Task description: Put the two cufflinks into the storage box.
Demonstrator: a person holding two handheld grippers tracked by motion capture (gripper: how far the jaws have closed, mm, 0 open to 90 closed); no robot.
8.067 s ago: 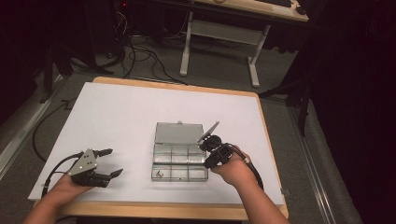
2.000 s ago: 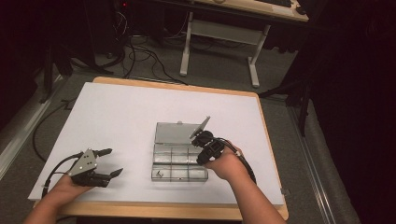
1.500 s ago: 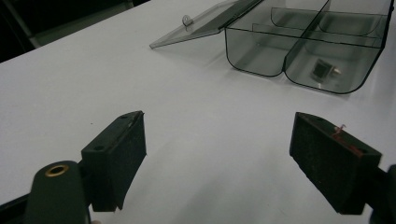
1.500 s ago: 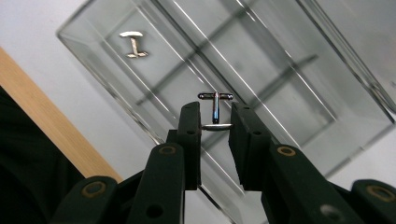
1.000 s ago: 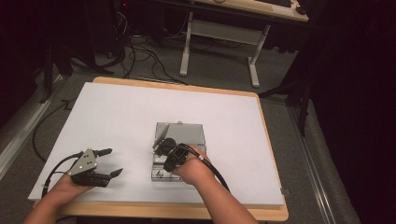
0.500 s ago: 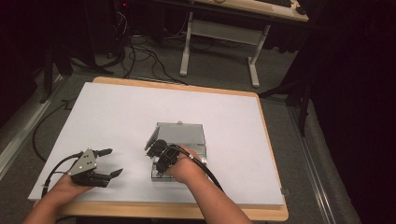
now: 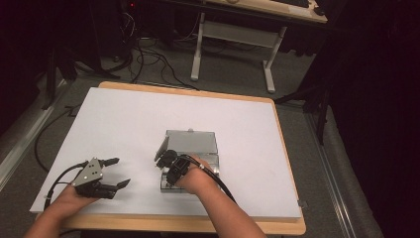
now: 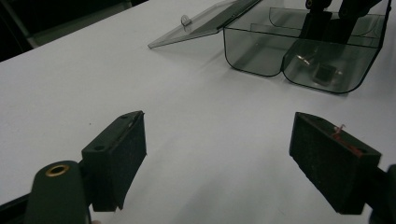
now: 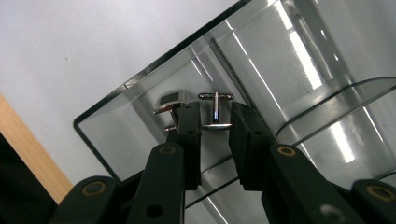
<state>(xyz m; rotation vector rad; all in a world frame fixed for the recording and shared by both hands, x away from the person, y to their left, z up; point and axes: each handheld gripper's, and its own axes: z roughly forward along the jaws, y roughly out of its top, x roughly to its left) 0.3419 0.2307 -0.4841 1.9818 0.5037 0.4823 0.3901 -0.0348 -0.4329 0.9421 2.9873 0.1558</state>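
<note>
A clear plastic compartment box (image 7: 214, 159) lies on the white table top (image 7: 124, 119), its lid (image 7: 191, 141) folded open behind it. My right gripper (image 7: 170, 179) reaches down into the near left compartment (image 9: 116, 135). Its jaws (image 9: 215, 116) are shut on a silver cufflink (image 9: 215, 125), held upright by its post. A second cufflink (image 9: 169, 101) with a dark square face lies just beside the left jaw. My left gripper (image 7: 120, 172) rests open on the table to the left of the box (image 8: 252, 51), nothing between its pads (image 8: 123, 149).
The table's wooden edge (image 7: 198, 225) runs close along the near side. A desk frame (image 7: 233, 34) and cables (image 7: 148, 59) stand on the floor beyond the far edge. Bare white surface spreads left of and behind the box.
My right gripper has swung from the right side of the box across to its near left corner and come down into that compartment. The left gripper has stayed put.
</note>
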